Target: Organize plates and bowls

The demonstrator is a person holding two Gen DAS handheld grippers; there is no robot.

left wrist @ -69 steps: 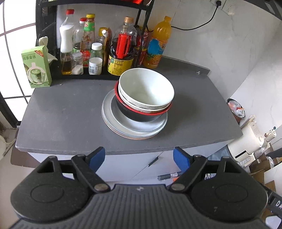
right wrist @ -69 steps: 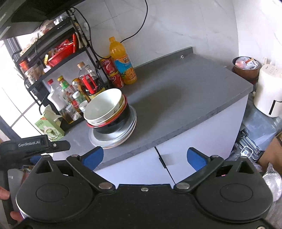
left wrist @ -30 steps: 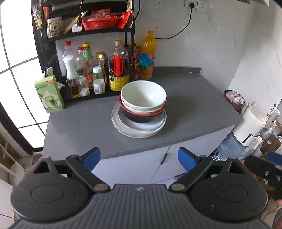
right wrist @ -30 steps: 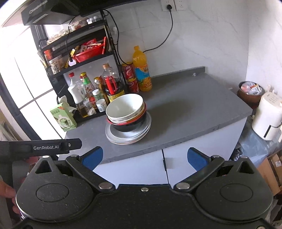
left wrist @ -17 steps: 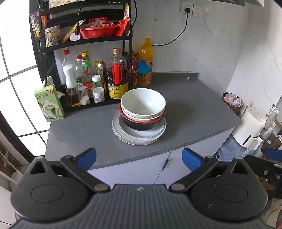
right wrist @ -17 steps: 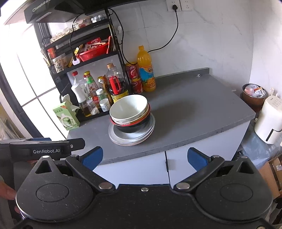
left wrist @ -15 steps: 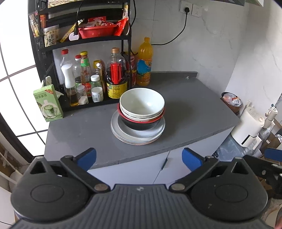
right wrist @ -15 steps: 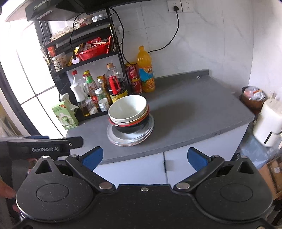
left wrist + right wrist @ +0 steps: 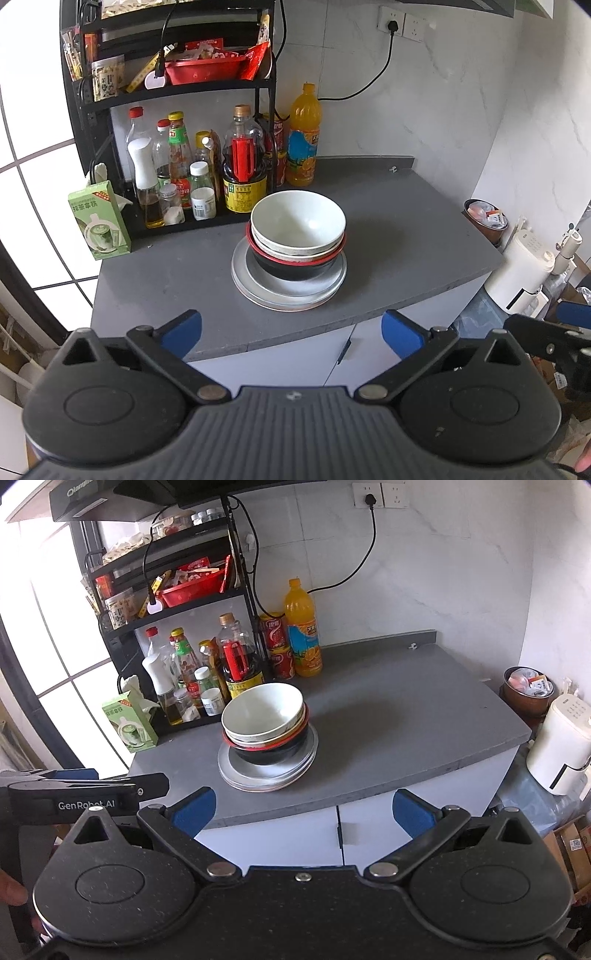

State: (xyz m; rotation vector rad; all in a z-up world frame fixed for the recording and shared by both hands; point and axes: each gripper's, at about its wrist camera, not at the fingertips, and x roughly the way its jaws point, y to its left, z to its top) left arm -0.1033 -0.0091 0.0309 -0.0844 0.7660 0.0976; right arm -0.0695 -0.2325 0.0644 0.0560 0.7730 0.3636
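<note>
One stack of dishes near the middle of a grey counter (image 9: 388, 229), a little toward the left end. On top, a white bowl (image 9: 298, 220), pale and glossy inside, nested in a second light bowl whose speckled rim shows just below. Under those, a black bowl with a red rim (image 9: 295, 266). At the bottom, flat grey plates (image 9: 291, 291), at least two by the edges, the lowest with an orange-brown line along its rim. From the right wrist view, the same white bowl (image 9: 263, 710) tilted slightly left, the plates (image 9: 269, 775) jutting out all round the bowls.

Behind the stack and just left of it, a black rack (image 9: 173, 92) crowded with bottles, a red basket on its upper shelf. An orange drink bottle (image 9: 303, 146) and red cans against the wall. A green carton (image 9: 99, 225) at the counter's left end. Bare counter right of the stack up to the far edge, and a strip of bare counter in front of it up to the near edge.

Left gripper (image 9: 291, 328) spread wide, nothing between the blue pads, held off the counter's front edge over white cabinet doors (image 9: 295, 354). Right gripper (image 9: 301, 808) likewise wide apart and empty, also short of the counter.

White marble-look wall behind, a plugged socket high up, a window at left, a white appliance (image 9: 565, 742) on the floor side at right.
</note>
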